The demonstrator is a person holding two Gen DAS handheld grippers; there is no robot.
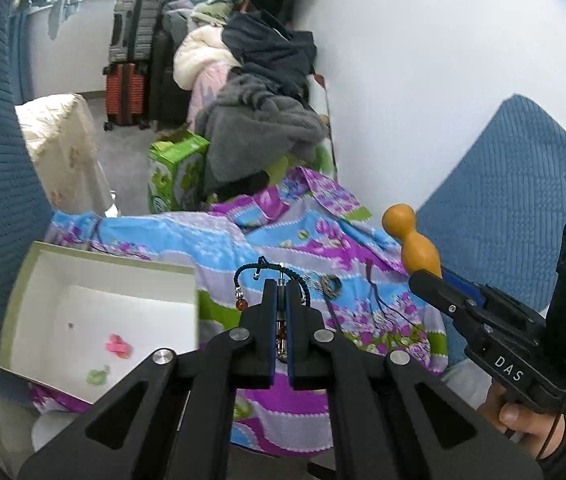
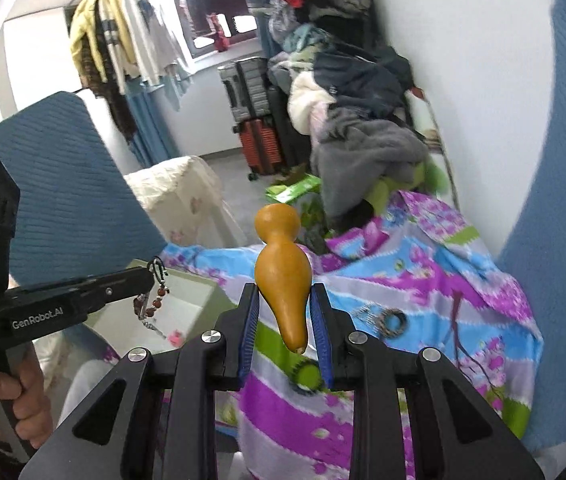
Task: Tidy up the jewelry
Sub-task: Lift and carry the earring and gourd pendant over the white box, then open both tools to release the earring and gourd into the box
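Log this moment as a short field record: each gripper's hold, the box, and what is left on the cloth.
left gripper: shut on beaded cord bracelet
right gripper: shut on wooden gourd
box: open, white inside, on the left; small pink piece and green piece in it
floral cloth: a dark ring-shaped piece lies on it
hidden: bracelet's full shape

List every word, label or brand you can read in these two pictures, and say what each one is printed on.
"DAS": white letters on the body of the right gripper, seen from the left wrist camera.
"GenRobot.AI": white letters on the body of the left gripper, seen from the right wrist camera.
The green carton carries print too blurred to read.
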